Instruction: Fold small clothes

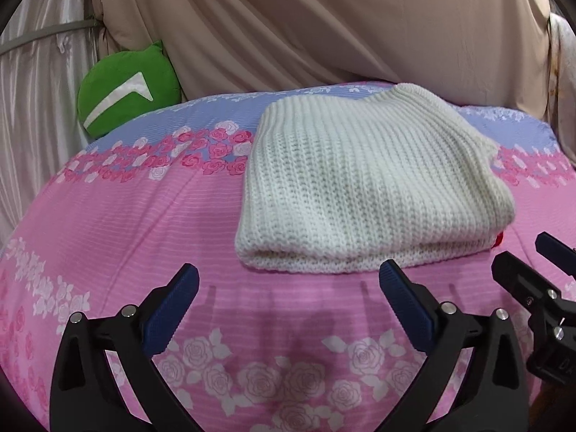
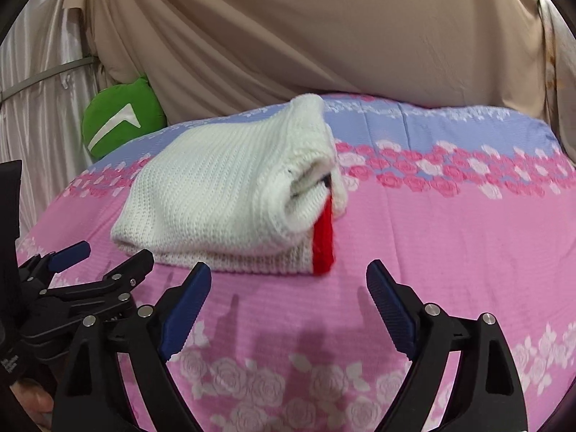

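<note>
Left wrist view: we see the white knitted sweater (image 1: 370, 187) lying folded in a thick bundle on the bed (image 1: 118, 223), with nothing held.

We judge the fold to be about done; the next move, if any, calls for tidying the loose end at the sweater's right, where a red strip (image 2: 322, 243) shows, or leaving it be. The sweater sits just ahead of the left gripper (image 1: 288, 288), nearest its right jaw, apart from both. The right gripper (image 2: 288, 284) faces that red-edged corner, close but not touching. Both pairs of jaws stand wide open and empty. A green cushion (image 1: 126, 90) rests at the far left, against beige drapes (image 1: 324, 18).
</note>
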A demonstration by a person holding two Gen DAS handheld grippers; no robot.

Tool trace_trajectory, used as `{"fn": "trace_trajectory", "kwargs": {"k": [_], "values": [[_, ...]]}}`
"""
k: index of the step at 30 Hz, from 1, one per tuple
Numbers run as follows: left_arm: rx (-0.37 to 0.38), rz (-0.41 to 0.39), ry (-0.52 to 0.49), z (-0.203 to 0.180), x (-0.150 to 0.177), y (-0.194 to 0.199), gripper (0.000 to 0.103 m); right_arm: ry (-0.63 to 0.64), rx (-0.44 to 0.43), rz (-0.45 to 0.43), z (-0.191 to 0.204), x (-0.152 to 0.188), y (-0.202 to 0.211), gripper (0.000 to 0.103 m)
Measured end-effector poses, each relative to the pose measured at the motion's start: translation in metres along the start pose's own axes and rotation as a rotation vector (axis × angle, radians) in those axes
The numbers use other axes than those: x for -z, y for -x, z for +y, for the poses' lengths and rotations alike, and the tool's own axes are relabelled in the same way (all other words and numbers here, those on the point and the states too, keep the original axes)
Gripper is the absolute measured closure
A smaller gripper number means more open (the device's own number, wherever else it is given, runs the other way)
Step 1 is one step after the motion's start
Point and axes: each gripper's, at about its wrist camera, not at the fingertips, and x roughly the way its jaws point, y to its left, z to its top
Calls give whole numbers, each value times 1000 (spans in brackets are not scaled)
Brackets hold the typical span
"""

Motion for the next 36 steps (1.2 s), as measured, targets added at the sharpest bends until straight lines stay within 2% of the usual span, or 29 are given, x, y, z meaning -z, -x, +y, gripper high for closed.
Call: {"fn": "trace_trajectory", "kwargs": {"k": [5, 15, 23, 36], "values": [[-48, 19, 1, -9, 6, 5, 5, 31, 63, 30, 9, 10, 4, 16], [-62, 48, 44, -8, 10, 7, 5, 24, 60, 39, 8, 12, 7, 16], [-60, 58, 52, -8, 9, 5, 5, 23, 71, 54, 11, 14, 6, 16], [-100, 63, 47, -12, 8, 3, 5, 28, 103, 63, 13, 14, 5, 16]]}}
